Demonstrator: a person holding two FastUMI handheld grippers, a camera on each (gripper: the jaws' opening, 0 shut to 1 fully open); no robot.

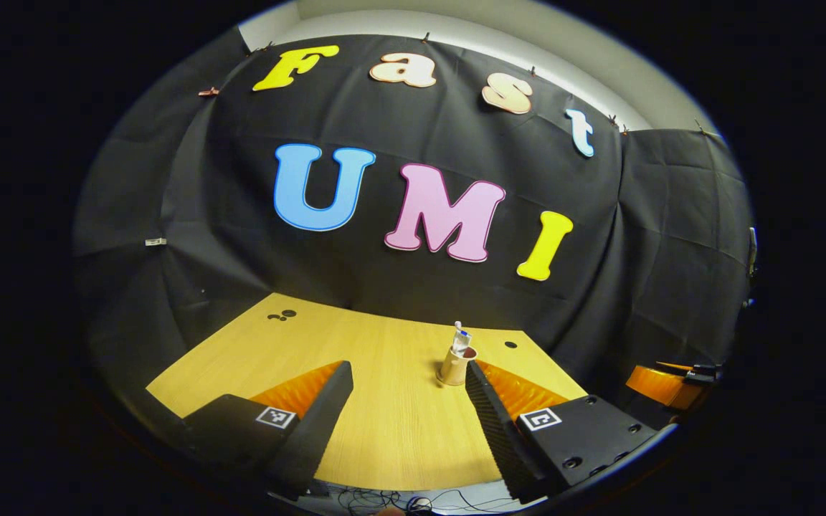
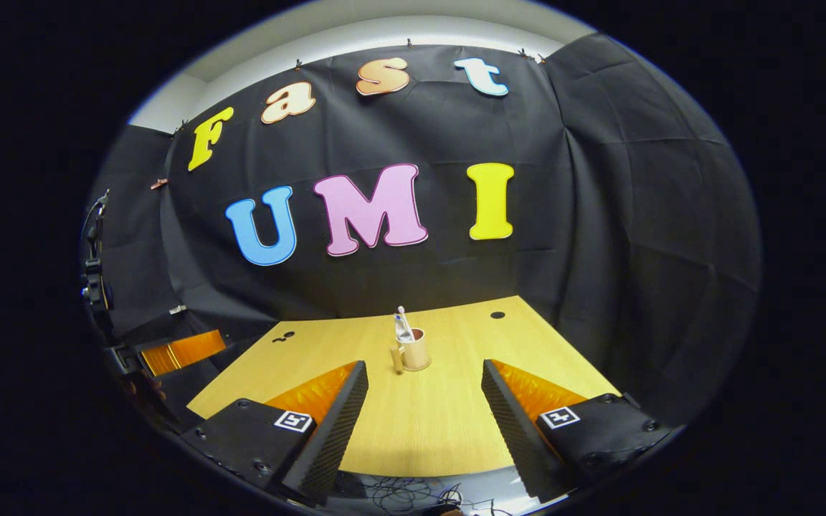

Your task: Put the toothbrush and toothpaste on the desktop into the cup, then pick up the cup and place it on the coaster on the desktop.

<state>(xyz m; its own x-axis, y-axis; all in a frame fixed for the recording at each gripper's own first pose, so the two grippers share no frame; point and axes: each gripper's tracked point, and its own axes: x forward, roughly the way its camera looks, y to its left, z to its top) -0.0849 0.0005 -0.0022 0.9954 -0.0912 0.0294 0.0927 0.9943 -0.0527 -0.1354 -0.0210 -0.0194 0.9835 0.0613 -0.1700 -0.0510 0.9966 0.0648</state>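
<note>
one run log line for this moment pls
cup: upright on desk, brush inside | left tongs: open, back | right tongs: open, back

wooden desktop point(image 1: 384, 401) spread ahead of and between the fingers in both views, pale yellow grain, far edge against black cloth wall point(image 1: 413, 272). two small dark holes point(image 1: 282, 314) close together near far left corner, beyond the left finger; same pair point(image 2: 285, 335) in right gripper view. single dark hole point(image 1: 510, 345) near far right corner, past the right finger; same hole point(image 2: 497, 314) in right gripper view. tangle of thin dark cables point(image 2: 406, 494) below the near desk edge, between the finger bases; also point(image 1: 384, 496). strip of pale wall point(image 2: 355, 32) above the cloth.
</note>
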